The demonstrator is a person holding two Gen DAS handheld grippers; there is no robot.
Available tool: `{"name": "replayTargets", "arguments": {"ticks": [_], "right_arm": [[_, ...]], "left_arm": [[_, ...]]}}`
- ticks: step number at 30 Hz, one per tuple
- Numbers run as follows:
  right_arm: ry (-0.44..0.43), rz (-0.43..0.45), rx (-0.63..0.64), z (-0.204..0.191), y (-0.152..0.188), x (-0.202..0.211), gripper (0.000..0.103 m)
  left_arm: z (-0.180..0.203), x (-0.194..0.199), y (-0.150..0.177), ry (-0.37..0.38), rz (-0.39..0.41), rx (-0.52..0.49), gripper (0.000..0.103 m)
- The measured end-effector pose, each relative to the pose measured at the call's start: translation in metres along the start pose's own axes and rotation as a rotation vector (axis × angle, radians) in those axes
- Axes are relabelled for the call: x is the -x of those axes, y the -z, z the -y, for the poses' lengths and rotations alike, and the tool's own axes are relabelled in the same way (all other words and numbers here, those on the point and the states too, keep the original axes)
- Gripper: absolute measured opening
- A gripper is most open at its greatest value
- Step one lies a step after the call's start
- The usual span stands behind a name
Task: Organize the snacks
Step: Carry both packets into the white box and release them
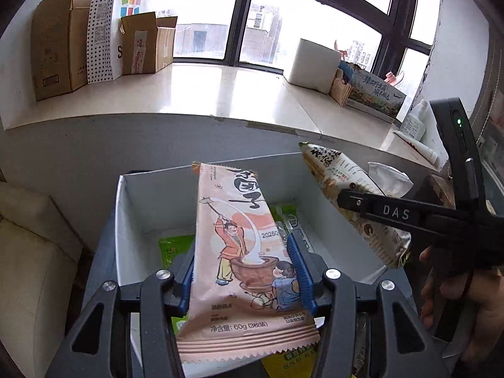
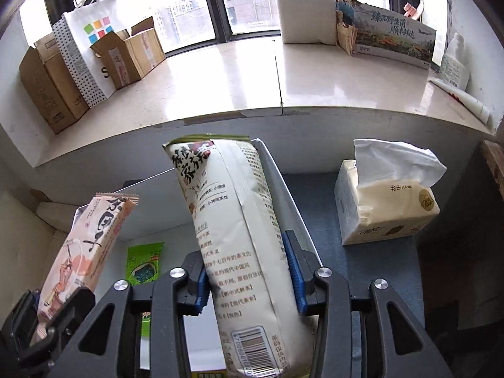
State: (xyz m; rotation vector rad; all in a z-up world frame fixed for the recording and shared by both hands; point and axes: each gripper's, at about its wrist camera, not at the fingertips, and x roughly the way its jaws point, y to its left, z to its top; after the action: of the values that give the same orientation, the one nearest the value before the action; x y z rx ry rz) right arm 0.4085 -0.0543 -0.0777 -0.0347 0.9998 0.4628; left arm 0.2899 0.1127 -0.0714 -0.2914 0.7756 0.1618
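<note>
My left gripper (image 1: 242,252) is shut on a pink snack packet (image 1: 239,220) with a cartoon print, held upright between the blue pads over an open white box (image 1: 148,195). Green snack packets (image 1: 174,247) lie inside the box. To the right, my right gripper (image 1: 356,208) holds a cream snack bag (image 1: 334,173) tilted above the box's right wall. In the right wrist view the right gripper (image 2: 244,252) grips the cream bag (image 2: 233,195) with both blue pads against its sides, barcode end nearest. The pink packet (image 2: 91,236) and left gripper (image 2: 63,308) appear at lower left.
A tissue pack (image 2: 384,208) stands on the blue cloth right of the white box (image 2: 283,189). Behind runs a pale windowsill (image 2: 220,78) with cardboard boxes (image 2: 47,85), a paper bag and a printed carton (image 2: 393,37). A beige cushion (image 1: 31,252) lies at the left.
</note>
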Motion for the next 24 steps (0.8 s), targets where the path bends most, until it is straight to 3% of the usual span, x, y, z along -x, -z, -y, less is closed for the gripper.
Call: {"name": "replayTargets", "arguments": {"ticks": [1, 2, 3, 4, 7, 11, 16, 19, 24], "right_arm": [[-0.028, -0.024, -0.014, 0.003, -0.002, -0.007, 0.078], [-0.042, -0.018, -0.028, 0.007, -0.001, -0.009, 0.086], [-0.063, 0.003, -0.039, 0.010, 0.000, -0.007, 0.086], [-0.071, 0.012, -0.043, 0.011, 0.002, -0.006, 0.087], [-0.029, 0.030, 0.009, 0.007, 0.007, 0.003, 0.097], [-0.043, 0.112, 0.046, 0.007, 0.014, 0.029, 0.100], [-0.163, 0.168, -0.012, 0.020, 0.023, 0.064, 0.103], [-0.194, 0.219, 0.011, 0.022, 0.041, 0.099, 0.103], [-0.160, 0.286, 0.074, 0.025, 0.093, 0.150, 0.103]], "left_arm": [[0.005, -0.011, 0.002, 0.006, -0.031, -0.014, 0.067], [0.009, -0.020, 0.003, 0.003, -0.047, -0.025, 0.075], [0.013, -0.024, 0.006, 0.005, -0.054, -0.035, 0.097], [0.016, -0.026, 0.008, 0.017, -0.056, -0.042, 0.103], [0.024, -0.021, 0.014, 0.026, -0.055, -0.067, 0.103], [0.023, -0.006, 0.020, 0.023, -0.038, -0.072, 0.103], [0.019, 0.029, 0.031, 0.002, -0.001, -0.123, 0.103], [0.015, 0.063, 0.046, -0.030, 0.056, -0.183, 0.103], [0.008, 0.114, 0.077, 0.002, 0.066, -0.210, 0.103]]}}
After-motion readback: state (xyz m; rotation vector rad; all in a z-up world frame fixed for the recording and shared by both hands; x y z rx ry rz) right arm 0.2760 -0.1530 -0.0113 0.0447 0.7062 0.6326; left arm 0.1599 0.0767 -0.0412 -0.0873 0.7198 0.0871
